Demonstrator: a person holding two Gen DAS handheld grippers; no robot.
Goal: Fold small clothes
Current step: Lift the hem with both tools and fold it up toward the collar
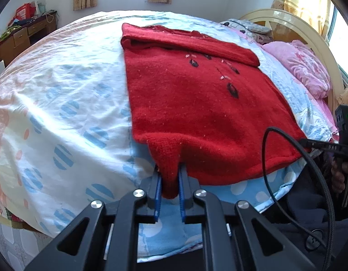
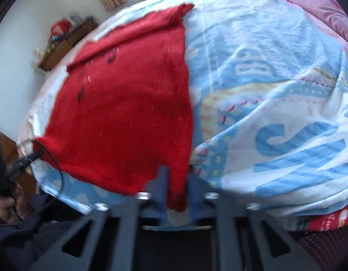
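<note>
A red knit sweater [image 1: 196, 103] with dark embroidered flowers lies flat on the bed, its sleeves folded across the top. My left gripper [image 1: 170, 171] is shut on the sweater's near left hem corner, the fabric pinched between the blue pads. In the right wrist view the sweater [image 2: 128, 113] fills the left half. My right gripper [image 2: 177, 176] is shut on the near right hem corner. That view is motion-blurred. The right gripper's body also shows in the left wrist view [image 1: 343, 131] at the far right.
The bed has a white and blue patterned cover [image 1: 60, 113]. A pink pillow [image 1: 302, 65] and a cream headboard [image 1: 309, 29] are at the right. A wooden desk [image 1: 22, 36] with clutter stands by the far wall. A black cable [image 1: 271, 158] loops near the sweater's hem.
</note>
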